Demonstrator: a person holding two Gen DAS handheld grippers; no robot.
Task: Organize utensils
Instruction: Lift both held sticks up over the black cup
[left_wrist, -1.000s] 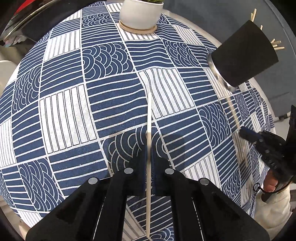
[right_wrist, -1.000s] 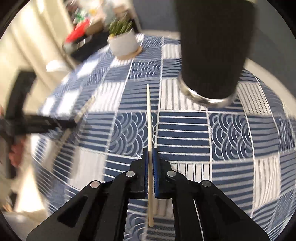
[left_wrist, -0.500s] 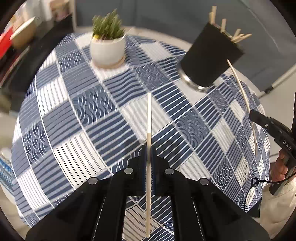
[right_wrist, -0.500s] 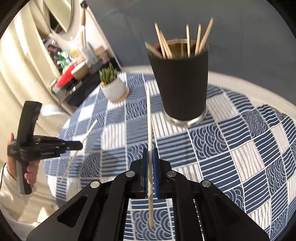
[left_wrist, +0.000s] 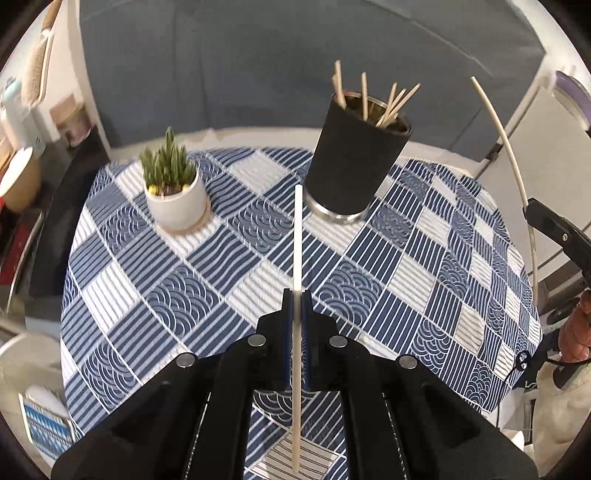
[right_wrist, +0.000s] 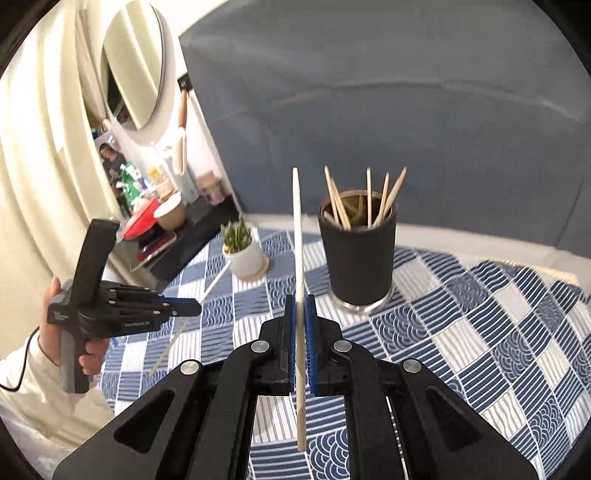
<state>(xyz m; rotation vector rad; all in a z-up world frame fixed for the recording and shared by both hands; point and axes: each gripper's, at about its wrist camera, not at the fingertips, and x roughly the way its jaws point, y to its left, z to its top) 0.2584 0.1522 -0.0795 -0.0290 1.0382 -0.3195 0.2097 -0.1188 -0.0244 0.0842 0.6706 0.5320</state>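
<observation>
Chopsticks: each gripper, left and right, pinches one above the cloth, short of the cup. Sticks already crowd it, seemingly; yours could snag or tip it.

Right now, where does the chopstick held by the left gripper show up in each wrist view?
Left wrist view: the left gripper's chopstick runs straight up the centre, clamped between the shut jaws of the left gripper.
Right wrist view: the same chopstick slants at lower left, crossing the left gripper's tip.
Shared landmark: the black chopstick holder on the checked tablecloth.
</observation>
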